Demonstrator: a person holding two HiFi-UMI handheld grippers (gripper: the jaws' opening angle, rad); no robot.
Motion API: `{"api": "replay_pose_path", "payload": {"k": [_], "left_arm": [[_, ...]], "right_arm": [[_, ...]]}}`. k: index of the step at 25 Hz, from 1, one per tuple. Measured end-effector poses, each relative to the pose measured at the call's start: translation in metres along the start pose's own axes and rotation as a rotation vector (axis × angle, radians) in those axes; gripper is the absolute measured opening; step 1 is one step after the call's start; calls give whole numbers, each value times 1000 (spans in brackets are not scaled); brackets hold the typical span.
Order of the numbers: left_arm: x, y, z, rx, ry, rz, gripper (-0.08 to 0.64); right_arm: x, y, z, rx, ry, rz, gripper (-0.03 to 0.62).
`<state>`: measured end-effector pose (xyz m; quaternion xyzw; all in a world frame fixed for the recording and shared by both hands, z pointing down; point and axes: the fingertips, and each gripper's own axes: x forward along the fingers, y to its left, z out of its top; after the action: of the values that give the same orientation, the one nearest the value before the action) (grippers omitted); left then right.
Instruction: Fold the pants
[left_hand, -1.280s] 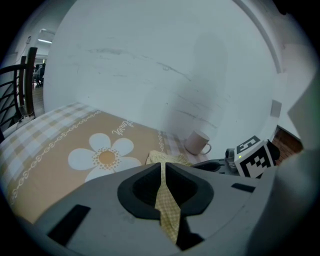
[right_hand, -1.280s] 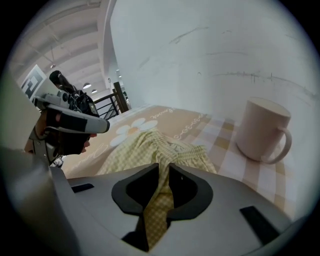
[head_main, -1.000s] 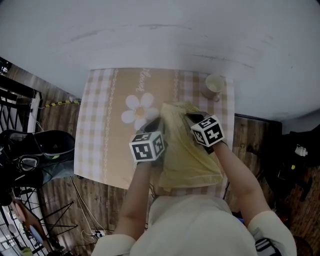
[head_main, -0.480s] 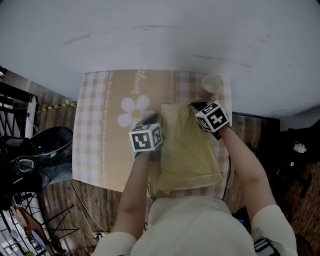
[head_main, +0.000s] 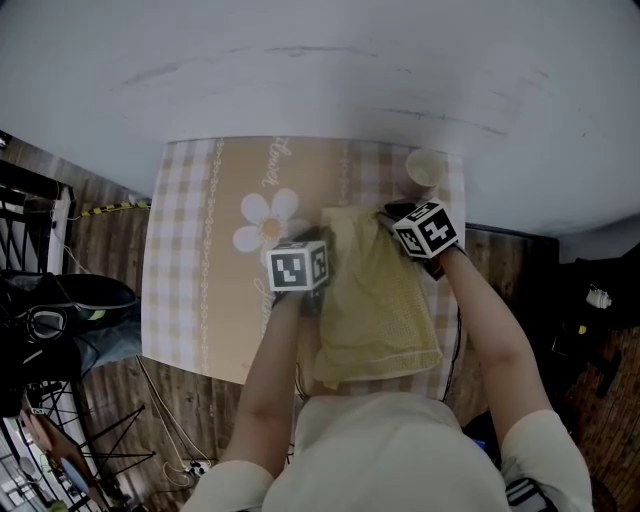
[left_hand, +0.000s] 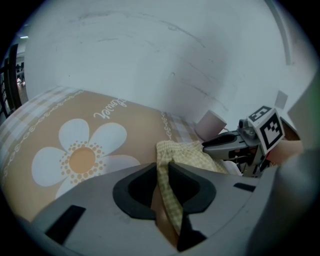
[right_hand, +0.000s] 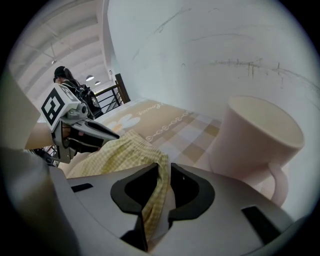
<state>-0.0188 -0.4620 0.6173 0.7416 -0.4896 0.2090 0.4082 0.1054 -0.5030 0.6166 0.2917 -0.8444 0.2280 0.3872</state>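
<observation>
The yellow checked pants (head_main: 375, 300) lie folded on the right half of the table, reaching from near the mug to the front edge. My left gripper (head_main: 312, 262) is shut on the pants' far left corner (left_hand: 167, 165). The right gripper (head_main: 392, 215) is shut on the far right corner (right_hand: 156, 185), close beside the mug. Both hold the cloth's far edge low over the tablecloth. In the left gripper view the right gripper (left_hand: 220, 145) shows across the cloth.
A pale mug (head_main: 424, 170) (right_hand: 255, 140) stands at the table's far right corner, right next to my right gripper. The checked tablecloth with a daisy print (head_main: 262, 222) covers the table (head_main: 180, 300). A white wall runs behind. Wooden floor and dark gear lie left of the table.
Both grippers carried the pants' edge away from me toward the wall and lowered it; the raised fold now lies flatter. The right gripper ended beside the mug.
</observation>
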Motion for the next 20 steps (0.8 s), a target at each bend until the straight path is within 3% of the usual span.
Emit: {"api": "replay_pose_path", "payload": {"k": [6,7,10,14,20], "left_arm": [[2,0,-2,-71,26,-42,58],[1,0,-3,-86,24,-47,55],[-5,-1,-5,-90,9,-42,44],[-21,-8,0,-65,-53,-44,40],[-60,-28,8,-46,-166,-103,38]], "right_arm": [[3,3,-2,65,4,10,66],[4,5,-2,73,7,19,25],[3,9,-3,74,4,4,14],[-11,15,0,25,-42,-20,9],[-57,35,14,20,-189,10,9]]}}
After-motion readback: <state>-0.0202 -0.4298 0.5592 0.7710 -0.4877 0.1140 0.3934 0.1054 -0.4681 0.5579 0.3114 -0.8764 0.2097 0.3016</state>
